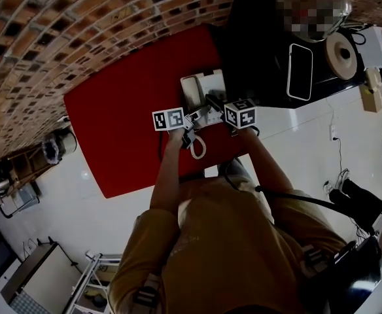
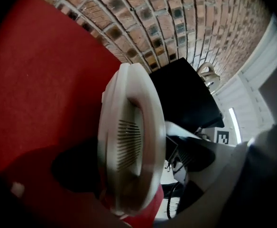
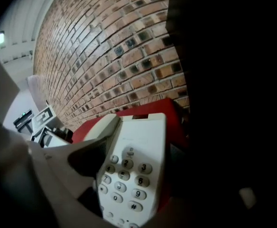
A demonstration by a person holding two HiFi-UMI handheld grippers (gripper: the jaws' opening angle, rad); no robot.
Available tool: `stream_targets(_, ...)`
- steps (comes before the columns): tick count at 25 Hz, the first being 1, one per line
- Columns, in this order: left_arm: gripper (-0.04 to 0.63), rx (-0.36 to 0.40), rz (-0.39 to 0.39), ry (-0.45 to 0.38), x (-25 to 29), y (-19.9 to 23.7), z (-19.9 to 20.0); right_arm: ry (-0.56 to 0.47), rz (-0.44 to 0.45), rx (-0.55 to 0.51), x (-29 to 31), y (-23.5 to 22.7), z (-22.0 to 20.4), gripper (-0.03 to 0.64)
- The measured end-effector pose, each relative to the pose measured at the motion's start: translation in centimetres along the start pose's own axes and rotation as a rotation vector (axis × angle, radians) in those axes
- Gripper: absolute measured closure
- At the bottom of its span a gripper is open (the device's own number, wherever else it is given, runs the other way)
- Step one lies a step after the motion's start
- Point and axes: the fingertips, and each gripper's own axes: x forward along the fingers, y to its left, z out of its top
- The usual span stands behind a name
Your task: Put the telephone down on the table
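Red table top sat against a brick wall, and the white telephone was at its far edge, close to the wall, with both grippers on it. The left gripper had its jaws closed around the handset, whose grilled end filled the left gripper view with a shadow on the red surface below it. The right gripper was clamped across the base, one jaw along the side beside the keypad and the other on the opposite side. A coiled cord hung toward the near side. I could not tell whether the base was touching the table or held just above it.

Handling, as a judgement: a light, rigid plastic shell, smooth and likely to slip under narrow jaws. The handset was loose from the base and tied to it only by the springy cord, so it could tug or roll. The best hold was probably across the base's flat sides and the handset's narrow middle, set down level.
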Motion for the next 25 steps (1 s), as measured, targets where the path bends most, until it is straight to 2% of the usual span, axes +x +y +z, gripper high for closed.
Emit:
stream_targets(2,0.049,0.064,0.084,-0.028,-1.5,-0.3,0.5,-0.003,0.006,-0.019,-1.2,0.9,0.6,0.196)
stream_targets(4,0.046,0.132,0.159,-0.084,-4.0,-0.7,1.7,-0.023,0.016,-0.014,-2.7,1.9,1.3,0.198)
stream_targets(8,0.046,0.242,0.168,-0.189,-9.6,-5.0,4.2,-0.11,0.062,-0.008,-6.1,5.2,4.7,0.198)
stream_targets(10,0.048,0.314,0.177,-0.292,-13.2,-8.0,6.2,-0.184,0.093,-0.044,-8.1,7.8,7.9,0.211)
stream_targets(12,0.049,0.382,0.218,-0.411,-17.2,-10.8,8.0,-0.267,0.102,-0.139,-10.3,10.6,11.2,0.213)
stream_targets(17,0.051,0.585,0.343,-0.676,-26.4,-18.4,11.0,-0.51,0.037,-0.346,-16.8,16.4,18.9,0.213)
stream_targets(20,0.051,0.715,0.459,-0.799,-30.7,-21.9,11.3,-0.611,-0.026,-0.444,-20.1,18.8,21.9,0.215)
stream_targets(22,0.051,0.779,0.527,-0.868,-32.8,-23.6,11.3,-0.664,-0.054,-0.474,-21.8,20.0,23.1,0.216)
stream_targets(25,0.051,0.808,0.581,-0.939,-35.0,-25.1,11.0,-0.713,-0.064,-0.448,-23.2,21.2,24.0,0.218)
